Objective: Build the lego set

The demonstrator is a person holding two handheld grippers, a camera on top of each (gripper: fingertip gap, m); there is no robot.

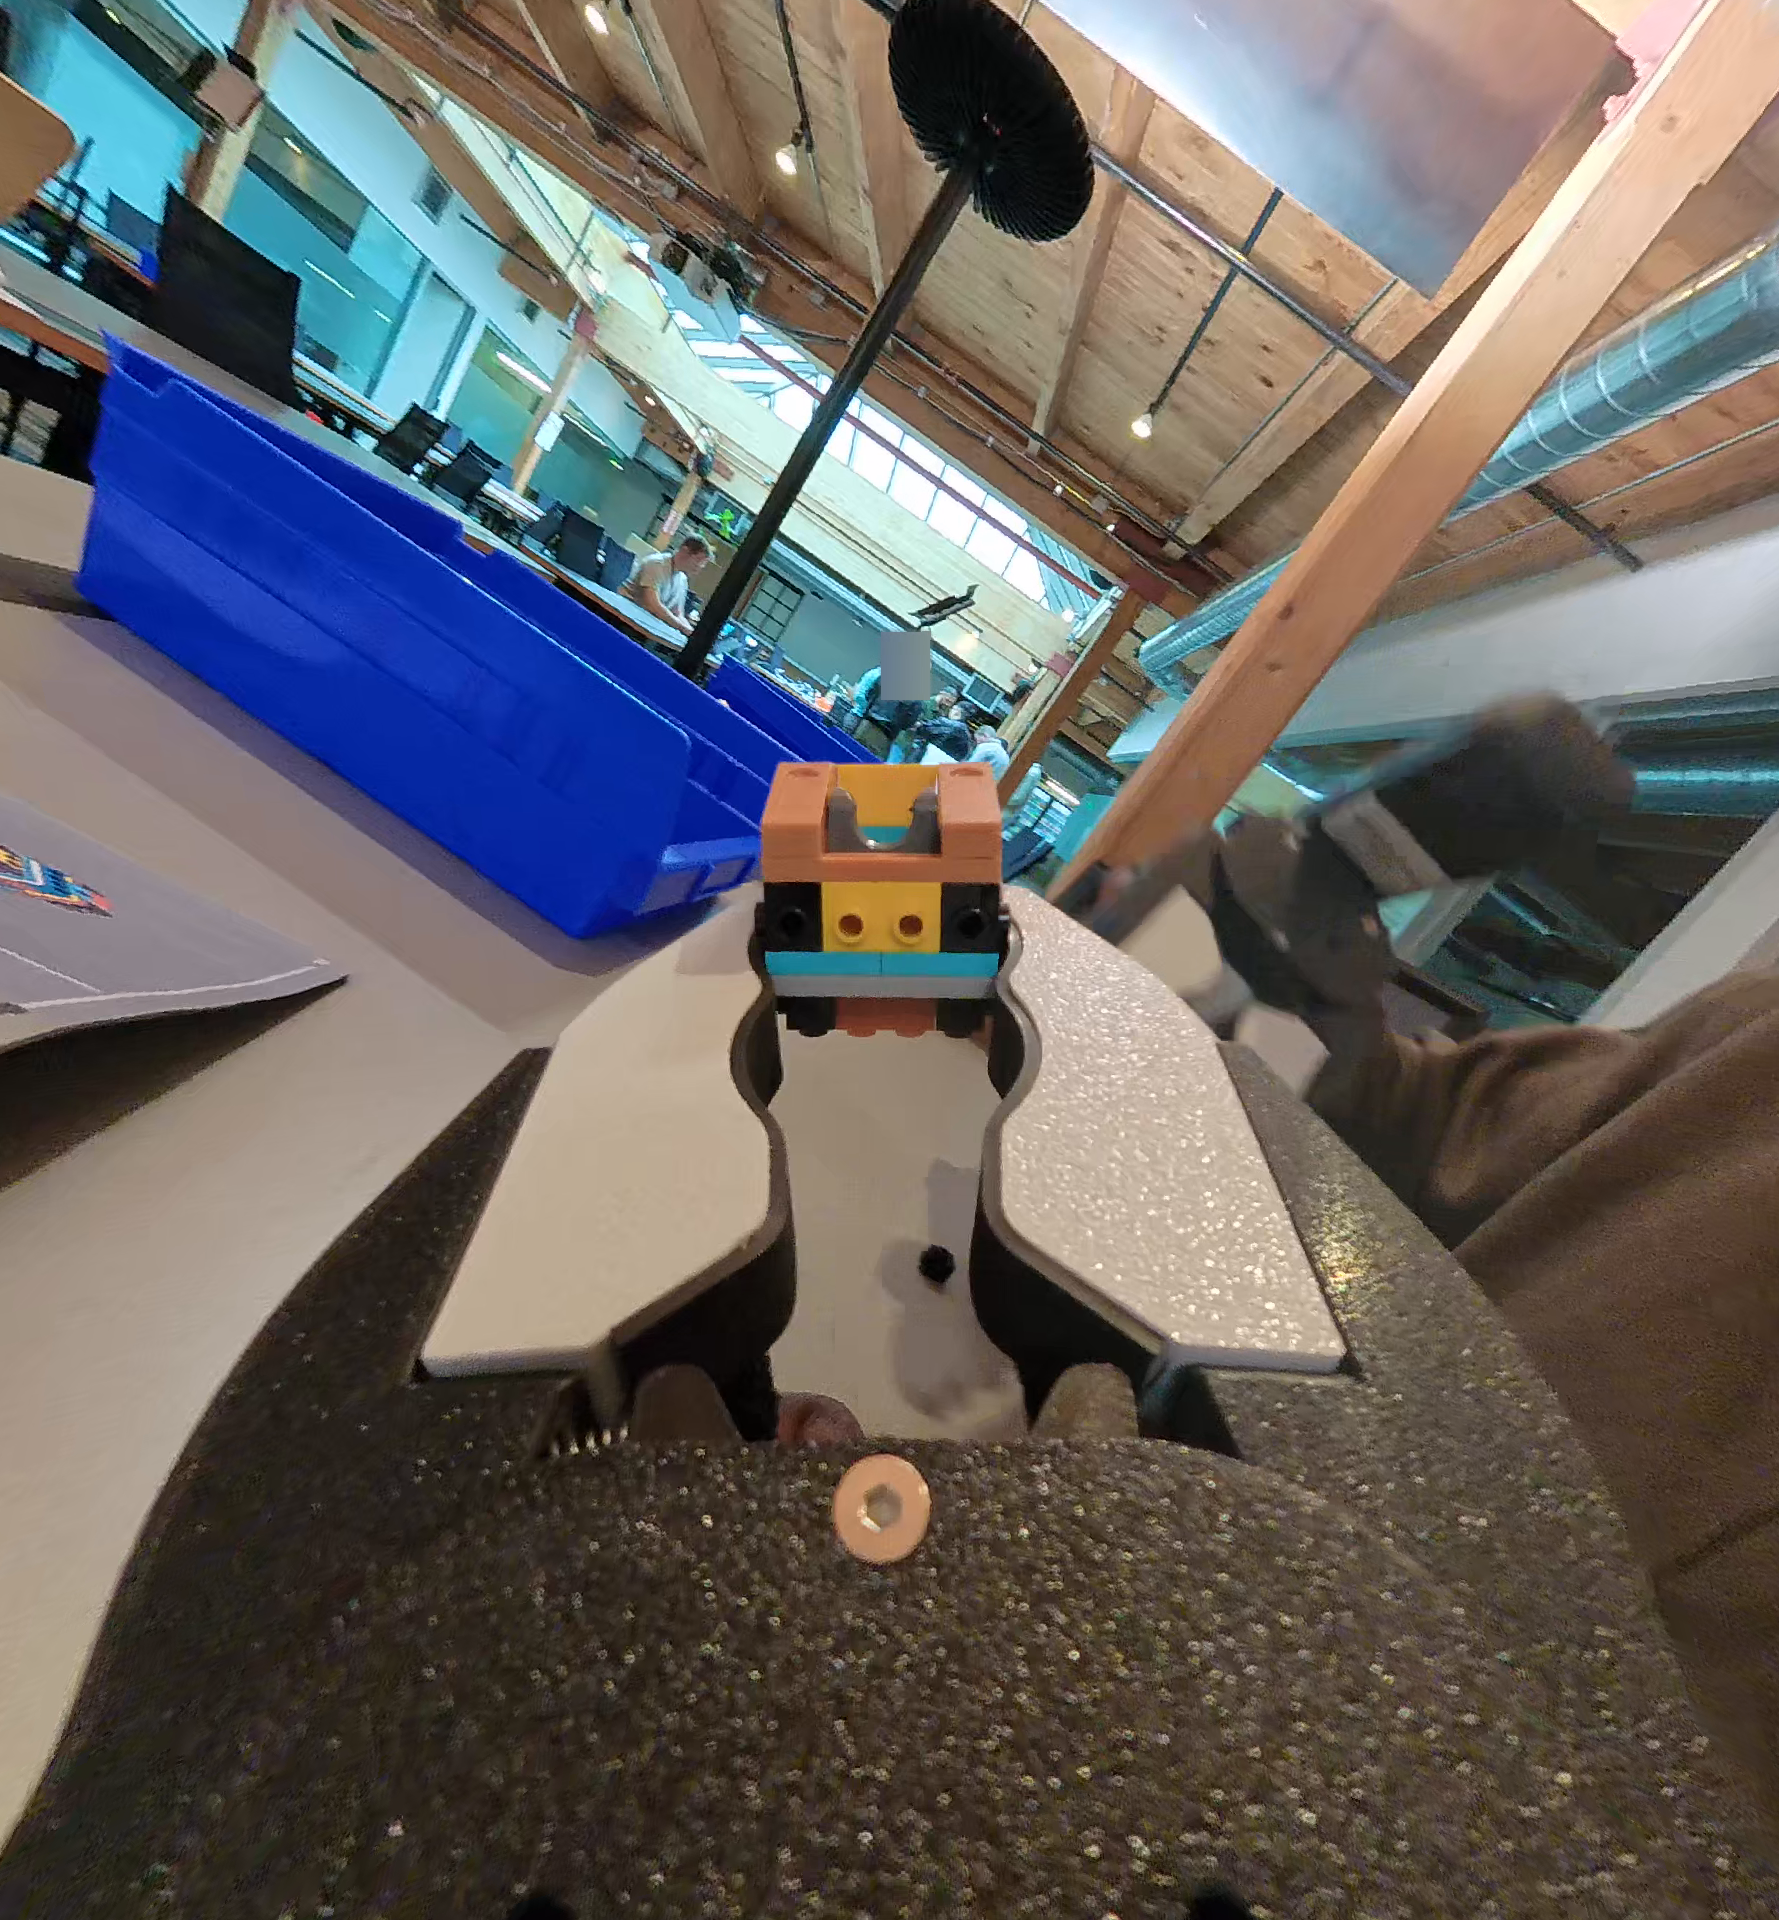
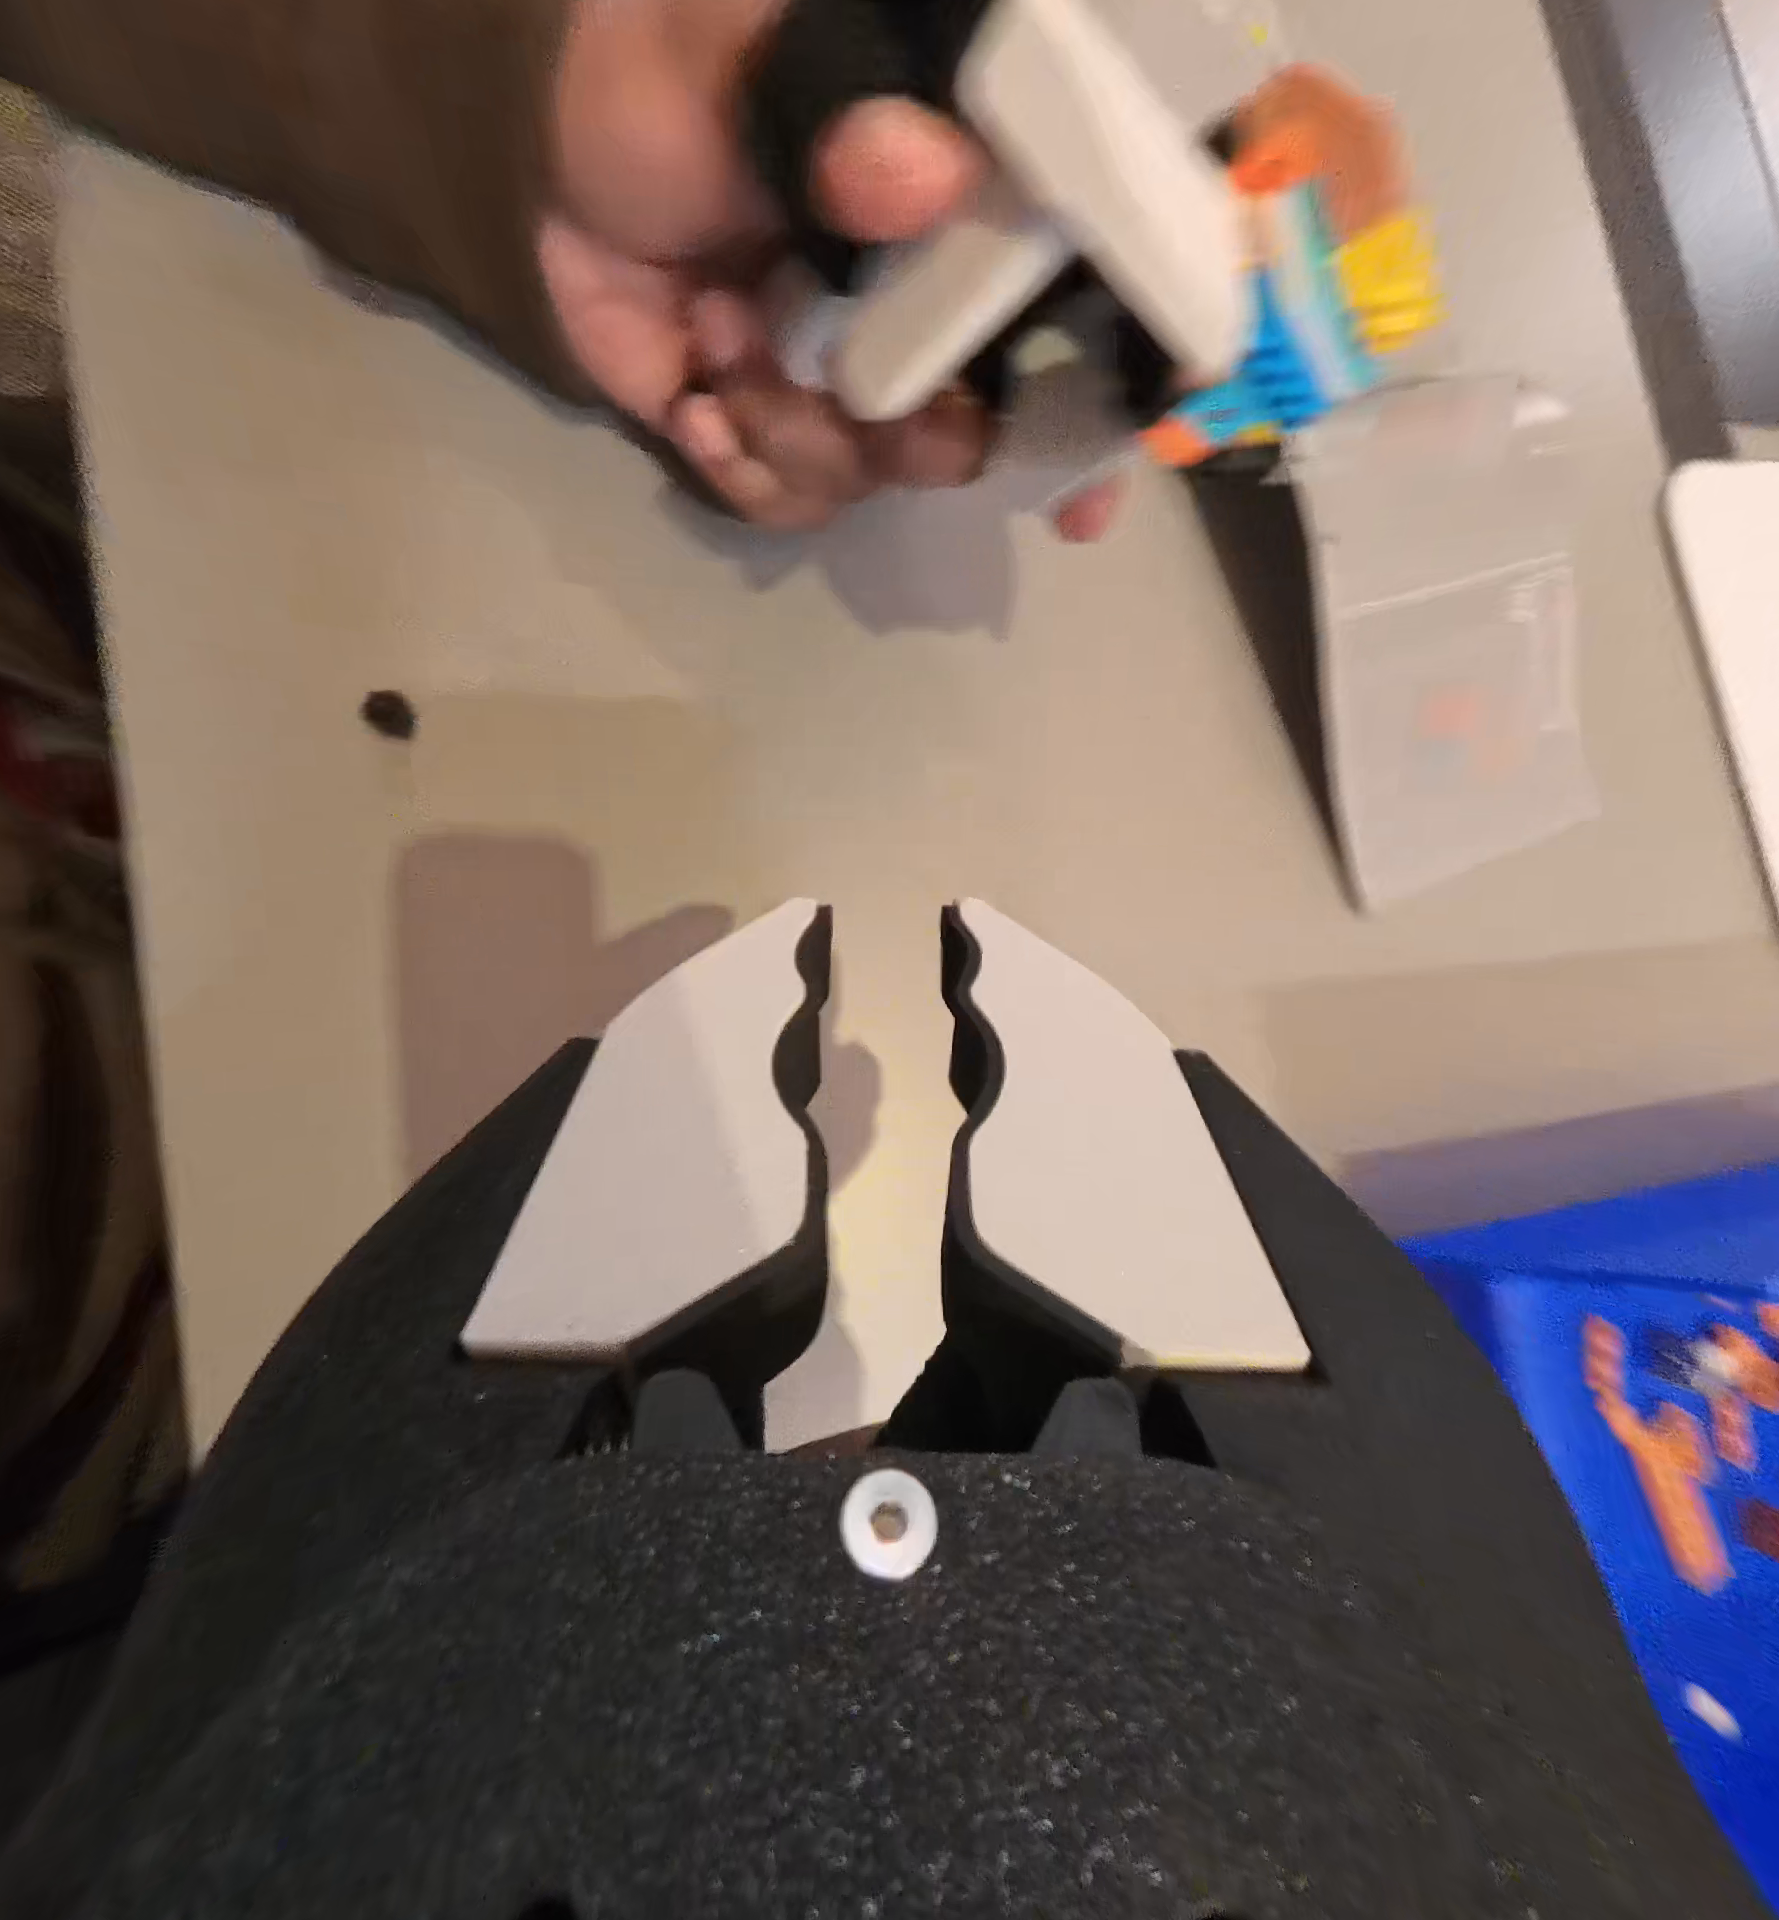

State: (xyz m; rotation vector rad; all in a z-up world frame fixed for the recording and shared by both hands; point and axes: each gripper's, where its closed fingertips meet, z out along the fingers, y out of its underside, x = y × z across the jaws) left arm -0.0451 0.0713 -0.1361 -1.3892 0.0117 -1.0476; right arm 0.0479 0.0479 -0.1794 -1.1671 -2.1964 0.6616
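Observation:
My left gripper [image 1: 880,997] is shut on a small lego build [image 1: 880,883] with a brown top, yellow and black middle, a teal strip and brown underside, held up above the table. In the right wrist view the same build [image 2: 1332,260] shows blurred at the top, in the left gripper held by a hand [image 2: 677,291]. My right gripper [image 2: 885,920] is empty, its jaws a narrow gap apart, over the bare beige table [image 2: 604,644]. It shows blurred at the right of the left wrist view [image 1: 1436,831].
A blue bin [image 1: 376,644] stands on the table behind the build; in the right wrist view it [image 2: 1467,1371] holds several orange and brown pieces. A small black piece [image 2: 387,713] lies loose on the table. A booklet [image 1: 54,914] lies at left, a clear bag [image 2: 1456,665] at right. Across from one pair of fingers to the other is roughly 10 cm.

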